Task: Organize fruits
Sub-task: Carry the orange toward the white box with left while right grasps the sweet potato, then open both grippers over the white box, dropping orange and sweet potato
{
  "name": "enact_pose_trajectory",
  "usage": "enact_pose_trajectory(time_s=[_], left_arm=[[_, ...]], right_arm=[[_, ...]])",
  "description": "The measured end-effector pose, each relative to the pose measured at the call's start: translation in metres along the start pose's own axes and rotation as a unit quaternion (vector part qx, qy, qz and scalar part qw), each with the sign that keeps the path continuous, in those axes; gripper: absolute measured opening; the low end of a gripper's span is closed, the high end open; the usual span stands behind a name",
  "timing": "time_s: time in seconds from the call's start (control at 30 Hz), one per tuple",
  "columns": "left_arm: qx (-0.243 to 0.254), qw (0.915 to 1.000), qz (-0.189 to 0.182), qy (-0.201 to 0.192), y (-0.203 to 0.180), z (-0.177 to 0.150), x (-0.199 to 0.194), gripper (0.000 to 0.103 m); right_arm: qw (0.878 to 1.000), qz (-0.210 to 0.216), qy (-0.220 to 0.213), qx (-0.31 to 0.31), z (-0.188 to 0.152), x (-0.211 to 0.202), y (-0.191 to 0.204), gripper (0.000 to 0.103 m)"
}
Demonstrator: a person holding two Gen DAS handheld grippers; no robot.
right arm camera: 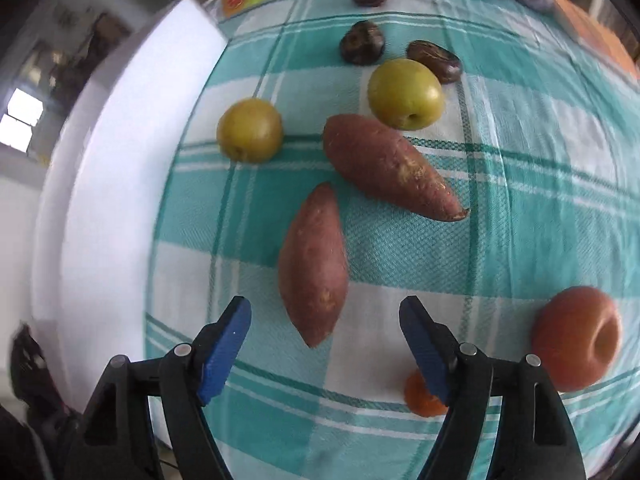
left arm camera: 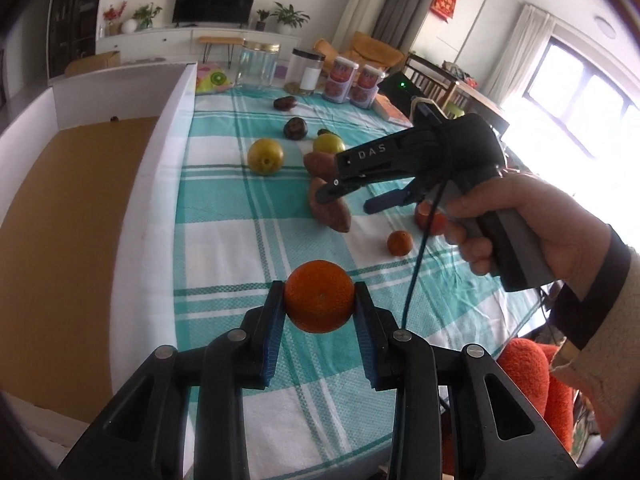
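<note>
My left gripper (left arm camera: pixel 319 300) is shut on an orange (left arm camera: pixel 319 296), held above the teal checked tablecloth (left arm camera: pixel 224 216). My right gripper (right arm camera: pixel 326 320) is open, tilted down over a sweet potato (right arm camera: pixel 314 264) whose near end lies between the blue pads (right arm camera: pixel 224 344) without touching them. A hand holds that right gripper (left arm camera: pixel 348 200) over the same sweet potato (left arm camera: pixel 330 208) in the left wrist view. A second sweet potato (right arm camera: pixel 384 164), two yellow-green fruits (right arm camera: pixel 250 130) (right arm camera: pixel 406 94), three dark fruits (right arm camera: pixel 362 43), a red apple (right arm camera: pixel 576 338) and a small orange (right arm camera: pixel 420 398) lie on the cloth.
A white-walled box (left arm camera: pixel 172 120) with a brown floor stands along the table's left side. Glass jars (left arm camera: pixel 258 64), two printed cans (left arm camera: pixel 340 80) and a black device with a green light (left arm camera: pixel 400 88) line the far edge. An orange cushion (left arm camera: pixel 528 376) sits beyond the right edge.
</note>
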State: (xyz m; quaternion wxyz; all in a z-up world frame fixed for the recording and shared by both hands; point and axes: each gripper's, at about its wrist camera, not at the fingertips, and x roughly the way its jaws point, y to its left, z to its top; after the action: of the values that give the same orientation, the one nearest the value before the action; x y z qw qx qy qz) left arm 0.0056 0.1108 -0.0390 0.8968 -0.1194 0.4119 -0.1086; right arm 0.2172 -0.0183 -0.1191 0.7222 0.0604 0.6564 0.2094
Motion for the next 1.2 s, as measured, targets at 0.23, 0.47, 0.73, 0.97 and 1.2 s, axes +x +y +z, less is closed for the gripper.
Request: enact_pose_trajectory(time_s=[0.23, 0.47, 0.73, 0.97, 1.2], left_arm=[[-0.004, 0.9997, 0.002, -0.022, 0.007, 0.01, -0.031, 0.034], [-0.05, 0.9933, 0.078, -0.069, 0.07, 0.029, -0.083, 0.034], [-0.13, 0.9665, 0.217, -0.046, 0.161, 0.002, -0.085, 0.035], [-0.144, 0.957, 0.25, -0.033, 0.171, -0.014, -0.081, 0.06], [-0.106, 0.9647, 0.232, -0.065, 0.142, 0.0, -0.081, 0.079]], right_arm=[[0.999, -0.035, -0.029, -0.018, -0.007, 0.015, 0.009, 0.04], [0.982, 0.159, -0.103, -0.009, -0.059, -0.053, 0.048, 0.04], [0.96, 0.223, -0.062, -0.157, -0.098, -0.024, 0.219, 0.04], [0.965, 0.157, -0.058, -0.203, -0.12, 0.023, 0.269, 0.042], [0.959, 0.16, -0.142, -0.188, -0.115, -0.023, 0.232, 0.06]])
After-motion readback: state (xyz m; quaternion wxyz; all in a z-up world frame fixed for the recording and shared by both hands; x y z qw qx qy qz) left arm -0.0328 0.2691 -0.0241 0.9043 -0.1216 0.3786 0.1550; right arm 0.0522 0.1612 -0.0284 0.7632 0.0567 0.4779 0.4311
